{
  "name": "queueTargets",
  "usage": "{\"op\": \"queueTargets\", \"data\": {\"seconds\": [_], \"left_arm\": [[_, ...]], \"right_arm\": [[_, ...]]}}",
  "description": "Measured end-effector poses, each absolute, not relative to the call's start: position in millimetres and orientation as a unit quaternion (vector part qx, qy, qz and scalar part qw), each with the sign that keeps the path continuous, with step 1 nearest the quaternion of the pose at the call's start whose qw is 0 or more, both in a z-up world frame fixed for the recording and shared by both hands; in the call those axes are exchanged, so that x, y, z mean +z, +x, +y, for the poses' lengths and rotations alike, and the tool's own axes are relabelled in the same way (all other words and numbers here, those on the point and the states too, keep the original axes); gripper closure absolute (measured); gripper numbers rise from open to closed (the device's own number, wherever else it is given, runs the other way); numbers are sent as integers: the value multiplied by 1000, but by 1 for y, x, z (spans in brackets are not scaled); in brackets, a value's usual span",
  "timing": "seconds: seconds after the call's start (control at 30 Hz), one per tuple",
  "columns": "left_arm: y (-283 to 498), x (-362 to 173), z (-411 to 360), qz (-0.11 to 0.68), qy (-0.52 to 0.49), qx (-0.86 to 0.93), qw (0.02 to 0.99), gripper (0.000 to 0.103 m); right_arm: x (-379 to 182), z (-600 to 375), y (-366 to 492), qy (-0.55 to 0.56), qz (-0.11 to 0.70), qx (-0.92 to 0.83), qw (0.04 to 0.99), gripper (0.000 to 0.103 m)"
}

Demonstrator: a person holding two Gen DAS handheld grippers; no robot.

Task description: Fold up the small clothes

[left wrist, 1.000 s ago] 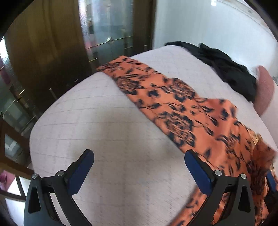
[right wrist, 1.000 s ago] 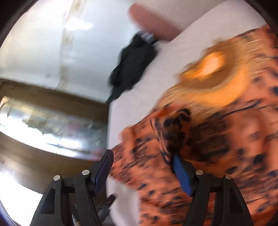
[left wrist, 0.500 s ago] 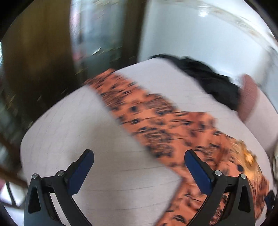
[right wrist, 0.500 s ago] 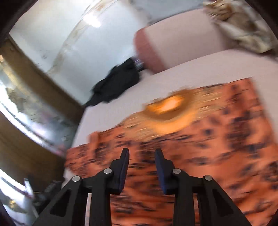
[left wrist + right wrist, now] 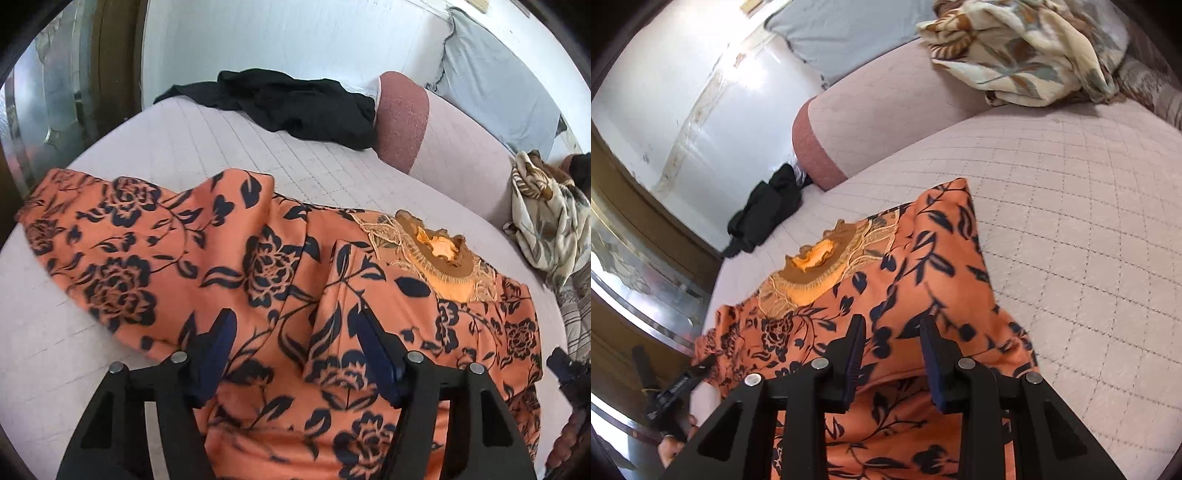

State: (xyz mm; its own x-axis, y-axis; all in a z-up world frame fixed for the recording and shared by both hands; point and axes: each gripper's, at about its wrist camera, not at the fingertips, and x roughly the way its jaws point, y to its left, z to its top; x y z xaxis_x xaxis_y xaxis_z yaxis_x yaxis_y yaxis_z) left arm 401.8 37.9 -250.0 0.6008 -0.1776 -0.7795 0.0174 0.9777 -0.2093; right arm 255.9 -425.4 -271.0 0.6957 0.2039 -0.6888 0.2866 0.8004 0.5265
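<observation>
Looks like we're mid-fold on the orange floral top [image 5: 266, 280], spread across the near half of the bed [image 5: 155, 147]. The left tongs [image 5: 295, 332] have just been narrowing, now part-spread over a raised fold without pinching it, and the right tongs [image 5: 892, 339] sit narrow, apparently gripping nothing. Next I'd guess each needs to pinch an edge. Count: one orange top, one black garment [image 5: 295, 103] at the far edge, one cream bundle [image 5: 1023, 48], two tongs.

A bed covered in pale pink quilted fabric [image 5: 192, 147] is seen against a white glossy wall [image 5: 295, 40], with a dark wooden glass-paned cabinet [image 5: 70, 85] alongside and a grey-blue pillow [image 5: 842, 33] at the head
</observation>
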Motion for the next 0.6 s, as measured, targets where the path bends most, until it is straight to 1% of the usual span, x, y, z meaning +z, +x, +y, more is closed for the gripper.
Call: {"op": "queueTargets", "data": {"seconds": [0.17,0.23,0.3,0.33,0.37,0.4,0.43,0.47,0.6], "left_arm": [[419,-258,27,456,-92,-89,881,33],[427,-265,23,473,-103,-107,868,33],[429,-268,16,478,-108,-123,863,34],[429,-268,13,477,-106,-126,863,35],[427,-268,10,476,-105,-130,863,41],[427,-269,8,477,-108,-137,861,65],[428,-271,6,482,-111,-143,857,86],[429,-273,4,485,-109,-145,855,93],[426,-272,0,475,-96,-142,863,97]], "right_arm": [[-282,-441,257,347,387,-17,854,71],[-281,-439,261,346,382,-12,857,71],[-279,-436,265,341,378,-7,861,71],[-280,-435,266,342,377,-4,861,71],[-280,-434,267,343,377,-2,860,71],[-282,-434,269,345,376,-2,860,71],[-284,-434,270,347,376,-2,859,71],[-285,-434,270,347,376,-4,859,71],[-290,-436,273,356,375,-8,856,71]]}}
